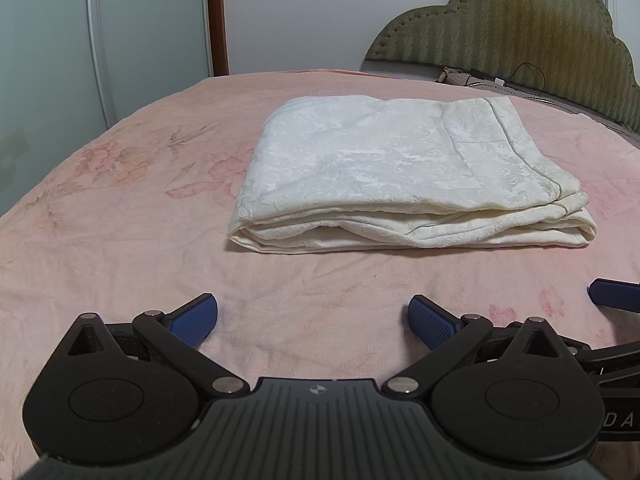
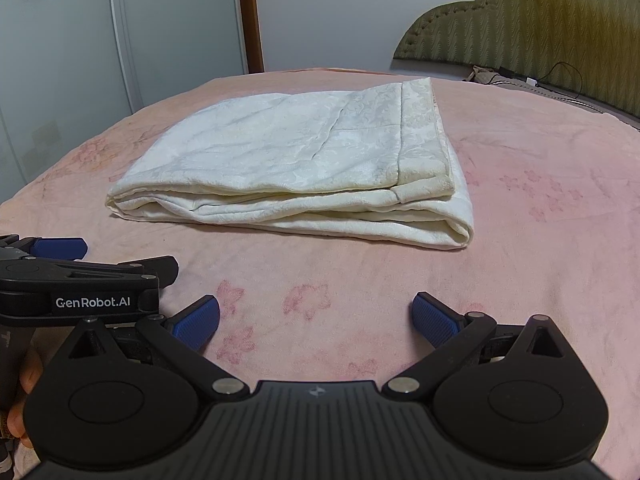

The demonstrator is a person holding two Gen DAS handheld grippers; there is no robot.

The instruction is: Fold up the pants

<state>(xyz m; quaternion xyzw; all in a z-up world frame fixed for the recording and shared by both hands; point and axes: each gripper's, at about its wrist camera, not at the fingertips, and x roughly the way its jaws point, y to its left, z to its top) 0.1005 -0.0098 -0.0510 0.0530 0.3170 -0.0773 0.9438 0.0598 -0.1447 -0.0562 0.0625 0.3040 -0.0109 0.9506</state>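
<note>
Pants (image 1: pixel 404 172) folded, grippers (image 1: pixel 313 320) (image 2: pixel 316 322) spread, apart

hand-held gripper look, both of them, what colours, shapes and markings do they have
Both match. The left hand-held gripper and the right hand-held gripper have black bodies with a ribbed centre plate carrying a small emblem, two round black discs, angular black linkages with silver pins, and blue textured finger pads. Seen from the right wrist view, the left one's side reads "GenRobot.AI" in white. No cables or sleeves show.
</note>
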